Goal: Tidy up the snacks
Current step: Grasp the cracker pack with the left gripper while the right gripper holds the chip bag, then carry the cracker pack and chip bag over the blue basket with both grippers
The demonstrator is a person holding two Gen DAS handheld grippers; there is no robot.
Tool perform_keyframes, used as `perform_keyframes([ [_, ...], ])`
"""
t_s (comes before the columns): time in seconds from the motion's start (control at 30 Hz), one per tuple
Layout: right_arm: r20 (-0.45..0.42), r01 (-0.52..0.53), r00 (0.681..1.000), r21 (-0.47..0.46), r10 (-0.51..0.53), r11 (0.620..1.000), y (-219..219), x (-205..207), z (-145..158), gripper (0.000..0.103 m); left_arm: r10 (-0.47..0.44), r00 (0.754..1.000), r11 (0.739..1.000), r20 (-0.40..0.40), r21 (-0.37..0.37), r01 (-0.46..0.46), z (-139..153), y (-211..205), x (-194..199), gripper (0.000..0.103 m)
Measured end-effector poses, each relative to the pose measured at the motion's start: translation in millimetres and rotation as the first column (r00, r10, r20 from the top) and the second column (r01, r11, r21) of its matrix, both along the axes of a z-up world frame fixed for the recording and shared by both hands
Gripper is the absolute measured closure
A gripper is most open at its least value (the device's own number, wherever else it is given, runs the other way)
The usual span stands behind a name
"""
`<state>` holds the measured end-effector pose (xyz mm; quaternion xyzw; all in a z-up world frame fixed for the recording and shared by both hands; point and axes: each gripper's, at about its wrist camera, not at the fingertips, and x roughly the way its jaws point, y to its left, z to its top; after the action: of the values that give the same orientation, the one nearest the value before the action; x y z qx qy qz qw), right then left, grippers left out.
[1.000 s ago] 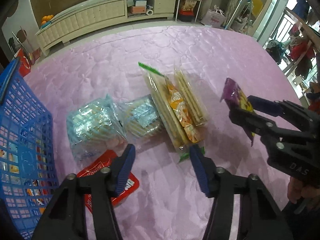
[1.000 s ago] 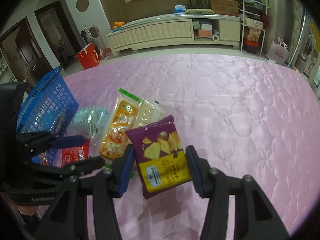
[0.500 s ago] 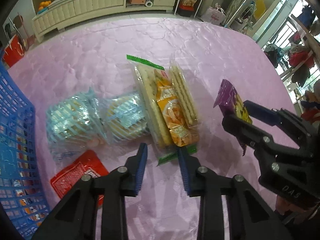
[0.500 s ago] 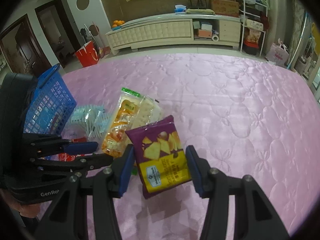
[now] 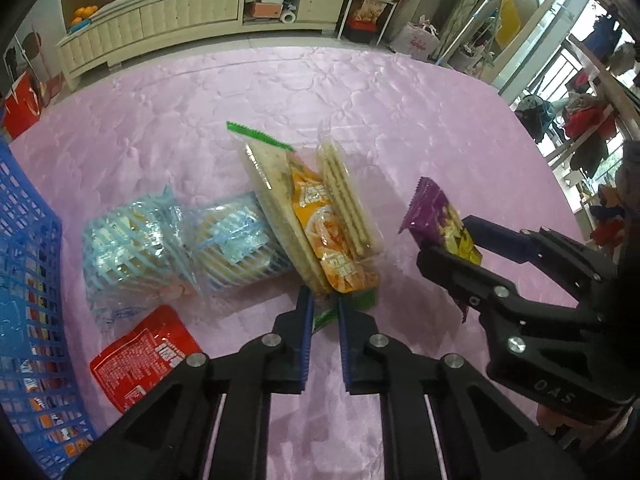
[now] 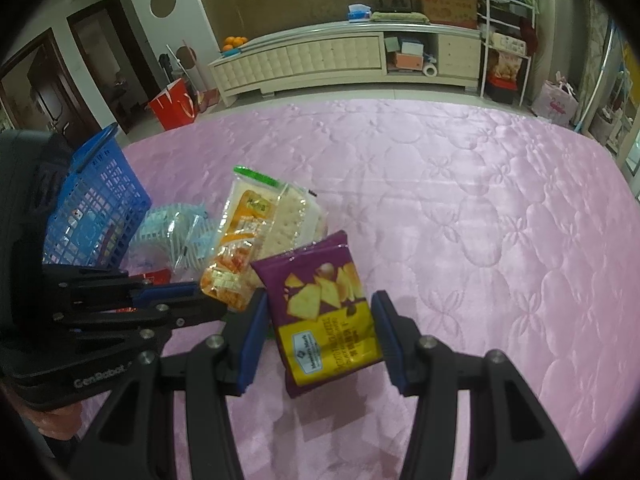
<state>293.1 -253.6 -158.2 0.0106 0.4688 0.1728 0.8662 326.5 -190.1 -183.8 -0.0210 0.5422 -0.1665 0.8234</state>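
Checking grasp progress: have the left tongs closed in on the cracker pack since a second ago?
Yes. The left tongs narrowed and advanced from beside the red packet to the cracker pack.

Both wrist views: strong fisheye, black vignette at corners, straight cabinet [image 5: 192, 12] line bowed along top of frame. I read daylight entering from window [image 5: 576, 36] at upper right of left view, slightly blown out there. Pink quilt [image 6: 460, 208] shows satin sheen, brightest at right of right view. Soft shadows under packets. Clear cracker pack [image 5: 316, 216] slightly motion-smeared, with glare on film. Right view dimmer overall, doorway [image 6: 36, 84] at upper left dark.
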Motion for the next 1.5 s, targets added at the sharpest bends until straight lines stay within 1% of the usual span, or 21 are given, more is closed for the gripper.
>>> perform_keyframes([
  [0.1,-0.049,-0.005,0.999,0.088,0.009,0.996,1,-6,-3,0.047,-0.012,1.0,1.0,0.02,0.006,0.012,7,2,-11,0.094],
  [0.2,-0.036,0.0,0.999,0.038,0.001,0.999,8,-14,-1,0.047,-0.022,0.999,1.0,0.04,0.017,0.021,13,7,-23,0.094],
  [0.37,-0.011,-0.004,1.0,0.026,0.004,1.0,17,-24,13,0.047,-0.024,0.998,1.0,0.066,0.015,0.023,24,19,-38,0.094],
  [0.5,-0.018,0.002,1.0,0.039,-0.002,0.999,23,-35,20,0.047,-0.029,0.996,0.999,0.089,0.022,0.027,34,28,-52,0.095],
  [0.6,-0.014,0.003,1.0,0.034,-0.002,0.999,28,-43,26,0.047,-0.027,0.993,1.0,0.114,0.008,0.026,45,34,-62,0.096],
  [0.83,0.031,0.006,0.999,0.01,-0.006,1.0,43,-59,54,0.047,-0.02,0.985,0.999,0.172,-0.022,0.024,73,59,-83,0.097],
  [1.0,0.069,-0.003,0.998,-0.015,0.004,1.0,58,-69,72,0.047,-0.042,0.978,0.999,0.206,-0.01,0.045,90,67,-94,0.097],
  [1.07,0.081,-0.006,0.997,-0.026,0.008,1.0,64,-71,78,0.047,-0.055,0.972,0.998,0.228,0.004,0.056,96,69,-100,0.097],
  [1.3,0.141,-0.016,0.99,-0.035,0.021,0.999,83,-81,109,0.047,-0.065,0.95,0.997,0.306,-0.011,0.072,130,90,-119,0.097],
  [1.4,0.182,-0.019,0.983,-0.088,0.035,0.996,97,-83,119,0.047,-0.072,0.939,0.997,0.337,-0.002,0.077,141,98,-124,0.097],
  [1.5,0.182,-0.04,0.982,-0.069,0.052,0.997,107,-81,125,0.047,-0.078,0.932,0.997,0.353,0.005,0.081,149,107,-127,0.097],
])
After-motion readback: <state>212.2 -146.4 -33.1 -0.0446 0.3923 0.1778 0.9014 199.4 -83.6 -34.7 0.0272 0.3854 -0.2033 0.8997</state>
